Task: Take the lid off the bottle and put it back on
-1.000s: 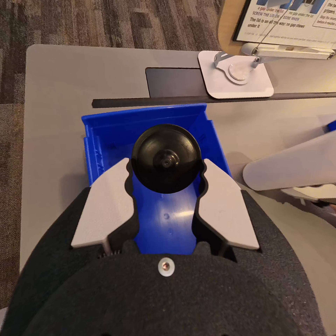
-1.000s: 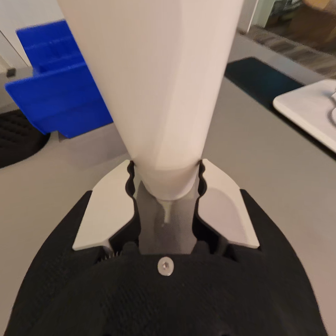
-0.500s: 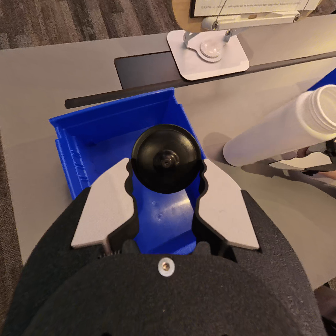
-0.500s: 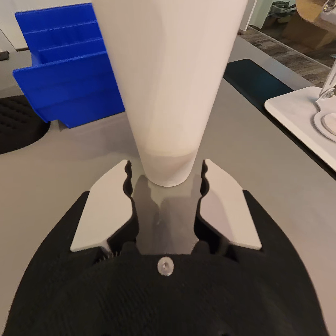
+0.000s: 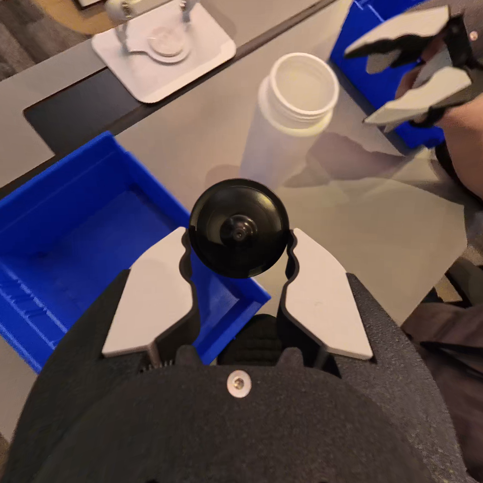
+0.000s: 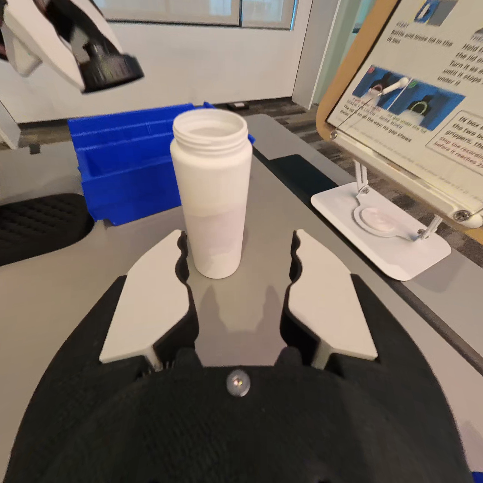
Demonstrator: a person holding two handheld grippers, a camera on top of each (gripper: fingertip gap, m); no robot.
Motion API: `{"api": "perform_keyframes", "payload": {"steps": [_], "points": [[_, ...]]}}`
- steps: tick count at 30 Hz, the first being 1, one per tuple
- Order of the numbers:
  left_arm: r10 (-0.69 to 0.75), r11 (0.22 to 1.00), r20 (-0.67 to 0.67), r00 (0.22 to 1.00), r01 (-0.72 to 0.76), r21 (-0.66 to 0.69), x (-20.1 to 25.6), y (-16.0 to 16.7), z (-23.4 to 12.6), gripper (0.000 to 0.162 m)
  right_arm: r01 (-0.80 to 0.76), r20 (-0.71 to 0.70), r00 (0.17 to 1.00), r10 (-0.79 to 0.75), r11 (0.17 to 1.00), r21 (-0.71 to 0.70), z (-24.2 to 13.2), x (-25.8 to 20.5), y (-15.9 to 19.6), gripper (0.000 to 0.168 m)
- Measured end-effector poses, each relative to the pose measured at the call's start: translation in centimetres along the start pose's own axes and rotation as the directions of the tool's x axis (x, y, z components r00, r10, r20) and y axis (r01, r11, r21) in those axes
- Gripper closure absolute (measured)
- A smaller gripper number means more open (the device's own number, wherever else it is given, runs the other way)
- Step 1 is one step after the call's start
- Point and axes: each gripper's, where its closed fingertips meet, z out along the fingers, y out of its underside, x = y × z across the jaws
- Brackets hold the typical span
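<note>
My left gripper [image 5: 238, 232] is shut on the black round lid [image 5: 238, 231], both pads pressed on its rim, and holds it in the air over the corner of a blue bin [image 5: 78, 222]. In the right wrist view it shows at the top left [image 6: 86, 52]. The white bottle [image 6: 211, 188] stands upright and uncapped on the grey table [image 6: 52, 287]; it also shows in the left wrist view [image 5: 287, 109]. My right gripper [image 6: 237, 251] is open and empty, just behind the bottle's base, not touching it; the left wrist view shows it at the top right [image 5: 407, 78].
A second blue bin [image 5: 366, 65] stands behind the right gripper. A white stand base [image 6: 379, 230] carrying an instruction board [image 6: 405, 91] sits at the table's far edge. A black pad [image 6: 39, 222] lies beside the blue bin [image 6: 125, 162]. A person's arm [image 5: 465, 146] is at the right.
My right gripper stood the bottle upright on the table, let go, opened wider and drew back from it. My left gripper swung right with the lid, from over the bin toward the bottle.
</note>
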Motion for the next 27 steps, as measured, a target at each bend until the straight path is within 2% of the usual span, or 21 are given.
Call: {"api": "perform_keyframes", "payload": {"steps": [3, 5, 7, 9, 11, 13, 15, 17, 19, 27], "points": [[0.102, 0.995, -0.027, 0.994, -0.103, -0.016, 2.9, -0.5, 0.8, 0.091, -0.051, 0.074, 0.996, 0.05, 0.999, 0.017, -1.0, -1.1, -1.1, 0.091], [0.173, 0.984, -0.067, 0.983, -0.175, -0.027, 5.3, -0.7, 1.6, 0.091, -0.147, 0.158, 0.978, 0.139, 0.988, 0.039, -1.6, -2.3, -2.3, 0.091], [0.252, 0.967, -0.097, 0.963, -0.255, -0.024, 7.7, -1.0, 2.4, 0.091, -0.271, 0.265, 0.93, 0.253, 0.962, 0.033, -2.3, -3.8, -3.3, 0.091], [0.321, 0.946, -0.116, 0.94, -0.324, -0.008, 9.9, -1.6, 3.5, 0.091, -0.326, 0.357, 0.884, 0.3, 0.945, 0.011, -2.8, -5.3, -3.9, 0.091], [0.371, 0.926, -0.16, 0.915, -0.378, -0.015, 12.1, -1.4, 4.7, 0.091, -0.225, 0.398, 0.895, 0.203, 0.974, 0.008, -3.2, -6.6, -4.0, 0.091], [0.417, 0.901, -0.193, 0.888, -0.432, -0.039, 13.8, -0.9, 6.0, 0.091, -0.008, 0.409, 0.912, -0.001, 1.0, 0.02, -3.6, -7.9, -3.3, 0.091], [0.455, 0.88, -0.192, 0.87, -0.472, -0.056, 14.6, -0.6, 7.2, 0.091, 0.173, 0.411, 0.893, -0.182, 0.983, 0.06, -3.9, -9.1, -2.7, 0.091], [0.475, 0.866, -0.199, 0.857, -0.495, -0.065, 15.2, -0.5, 8.2, 0.091, 0.266, 0.428, 0.865, -0.262, 0.963, 0.051, -3.8, -10.0, -1.7, 0.091], [0.479, 0.86, -0.224, 0.849, -0.505, -0.077, 15.7, -0.1, 8.8, 0.091, 0.285, 0.453, 0.852, -0.263, 0.958, 0.022, -3.3, -10.3, -0.7, 0.09], [0.524, 0.832, -0.264, 0.81, -0.553, -0.048, 17.1, 0.0, 9.3, 0.091, 0.177, 0.559, 0.816, -0.147, 0.984, 0.001, -2.1, -11.4, 0.8, 0.091]]}}
